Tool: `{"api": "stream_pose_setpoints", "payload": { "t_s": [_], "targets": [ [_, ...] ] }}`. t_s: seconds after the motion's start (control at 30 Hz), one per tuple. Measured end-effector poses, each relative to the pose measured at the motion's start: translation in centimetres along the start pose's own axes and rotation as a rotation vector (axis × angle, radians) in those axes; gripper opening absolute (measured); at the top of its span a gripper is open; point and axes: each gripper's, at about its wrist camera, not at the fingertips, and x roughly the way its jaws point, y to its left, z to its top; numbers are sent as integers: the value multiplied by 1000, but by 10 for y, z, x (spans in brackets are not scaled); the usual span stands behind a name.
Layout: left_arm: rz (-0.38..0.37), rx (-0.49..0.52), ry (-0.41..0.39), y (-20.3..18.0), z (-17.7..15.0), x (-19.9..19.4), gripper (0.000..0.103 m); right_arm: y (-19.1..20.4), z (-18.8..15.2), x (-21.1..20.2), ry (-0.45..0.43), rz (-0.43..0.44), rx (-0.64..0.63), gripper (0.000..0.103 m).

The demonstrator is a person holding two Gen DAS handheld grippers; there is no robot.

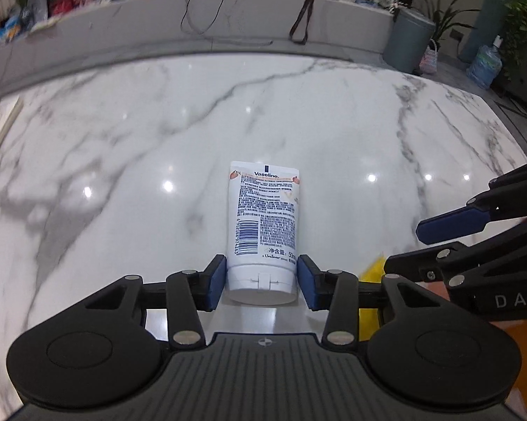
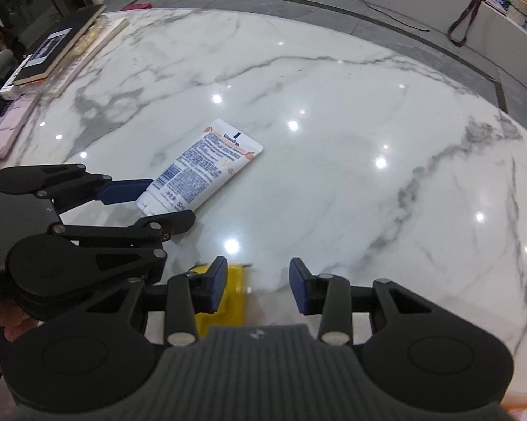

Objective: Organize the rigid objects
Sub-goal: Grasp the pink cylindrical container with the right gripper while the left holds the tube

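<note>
A glossy white marble table (image 2: pixel 333 175) with grey veins fills both views, a grey floor and a long white counter behind it. At its far left edge in the right wrist view lies a black book (image 2: pixel 58 44) on a stack of flat things. Toward the middle, a white Vaseline tube (image 1: pixel 263 224) lies flat, label side up, cap toward the left gripper (image 1: pixel 261 282). That gripper's blue pads sit on either side of the cap end, the left pad touching or nearly so, the right with a thin gap; no firm grip shows. Further right, the right gripper (image 2: pixel 258 286) stands part open, a yellow object (image 2: pixel 228 298) under its left finger, nothing gripped.
</note>
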Motion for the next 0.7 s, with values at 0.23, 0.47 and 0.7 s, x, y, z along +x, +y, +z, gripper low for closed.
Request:
{"api": "stream_pose_setpoints", "payload": {
  "t_s": [0.23,0.47,0.7],
  "targets": [
    [7,-29,94,13,-43,-35,50,17,-13,-11,4,-11,-29,48],
    [34,-69,110,3,-77,-56,50,26,-36,-43,-26,-77,57,63],
    [28,-146,80,10,-102,-72,50,45,-57,-54,-24,-158,127,64]
  ]
}}
